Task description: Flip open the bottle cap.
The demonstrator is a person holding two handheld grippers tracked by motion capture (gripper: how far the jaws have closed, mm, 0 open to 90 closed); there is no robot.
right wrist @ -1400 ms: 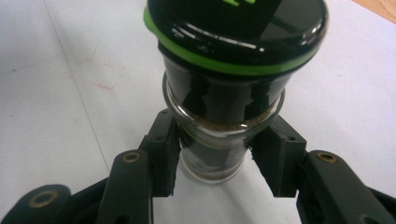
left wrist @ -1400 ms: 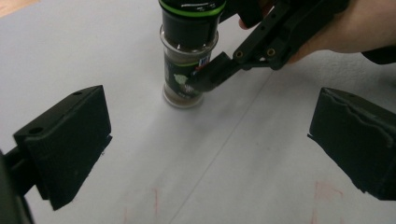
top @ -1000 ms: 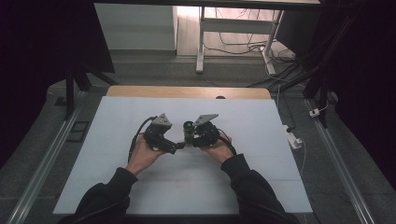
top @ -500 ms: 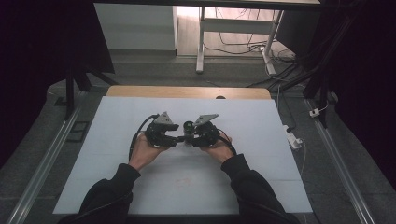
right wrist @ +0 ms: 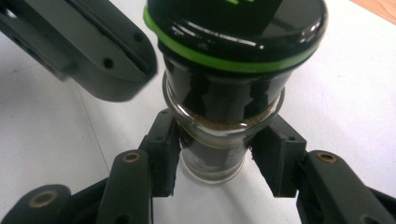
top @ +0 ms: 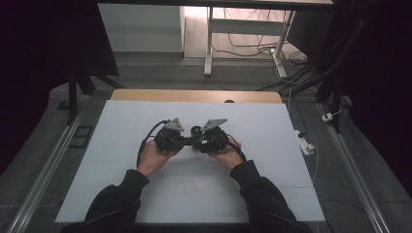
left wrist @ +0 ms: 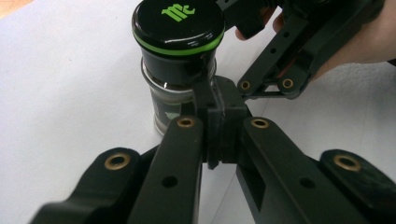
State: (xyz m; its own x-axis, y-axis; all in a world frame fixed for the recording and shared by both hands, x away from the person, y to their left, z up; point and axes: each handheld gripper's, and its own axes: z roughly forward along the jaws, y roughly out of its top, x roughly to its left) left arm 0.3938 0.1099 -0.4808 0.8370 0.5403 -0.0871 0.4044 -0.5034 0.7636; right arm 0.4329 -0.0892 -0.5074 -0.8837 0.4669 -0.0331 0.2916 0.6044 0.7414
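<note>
glass jar, black cap, upright on white surface; right tool pinches its body steady; left tool, pressed together beside cap.

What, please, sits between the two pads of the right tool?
A glass jar with a black, green-ringed lid stands there, its glass body pinched by both pads, as the right gripper view shows.
</note>
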